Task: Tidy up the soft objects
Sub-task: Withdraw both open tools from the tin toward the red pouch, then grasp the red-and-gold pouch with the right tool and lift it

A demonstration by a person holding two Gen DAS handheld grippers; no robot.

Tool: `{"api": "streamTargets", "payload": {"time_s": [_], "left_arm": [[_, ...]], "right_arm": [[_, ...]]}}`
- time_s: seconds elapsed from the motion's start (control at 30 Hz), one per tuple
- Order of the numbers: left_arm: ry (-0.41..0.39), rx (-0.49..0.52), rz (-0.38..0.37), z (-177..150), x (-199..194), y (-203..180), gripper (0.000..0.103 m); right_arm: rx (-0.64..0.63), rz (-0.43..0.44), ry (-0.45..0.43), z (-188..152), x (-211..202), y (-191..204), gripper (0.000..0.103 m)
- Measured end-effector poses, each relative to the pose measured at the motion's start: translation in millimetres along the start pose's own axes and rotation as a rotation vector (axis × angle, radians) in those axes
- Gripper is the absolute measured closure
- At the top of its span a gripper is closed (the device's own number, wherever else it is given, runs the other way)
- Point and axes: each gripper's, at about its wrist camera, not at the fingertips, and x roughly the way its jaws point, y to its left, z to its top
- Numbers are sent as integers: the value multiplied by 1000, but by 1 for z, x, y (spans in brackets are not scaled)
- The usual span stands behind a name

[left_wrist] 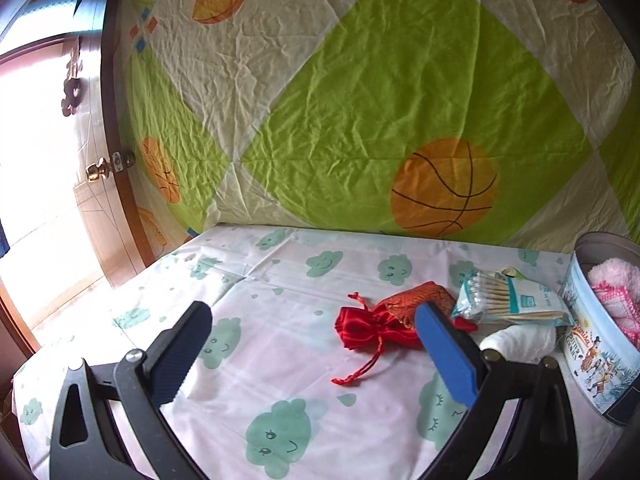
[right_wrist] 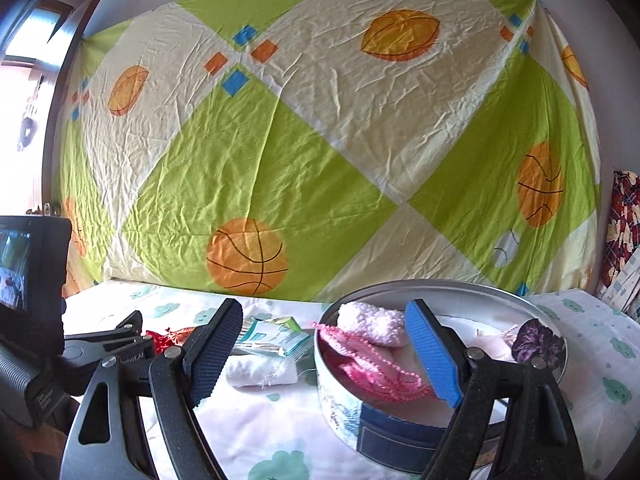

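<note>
Approach step; both grippers [left_wrist: 314, 350] [right_wrist: 324, 348] wide open, empty; pouch [left_wrist: 370, 330] mid-frame, loose; next: close on pouch, carry to tin [left_wrist: 592, 364] at right.

a table under a white cloth [left_wrist: 280, 344] printed with teal smiling clouds carries everything. lying directly on it: a red satin drawstring pouch [left_wrist: 372, 330], an orange brocade pouch [left_wrist: 416, 298] touching it from behind, a packet of cotton swabs [left_wrist: 508, 300], a rolled white cloth [left_wrist: 520, 340] just below the packet, and a round tin [right_wrist: 400, 432] at the right, holding pink and white soft things.
</note>
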Motion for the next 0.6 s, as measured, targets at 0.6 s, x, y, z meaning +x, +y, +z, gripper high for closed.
{"api": "streamTargets", "payload": {"time_s": [0.6], "left_arm": [[132,-67,179,6,58,69,0]], "right_arm": [[-160,210,242,-9,54,79,18]]}}
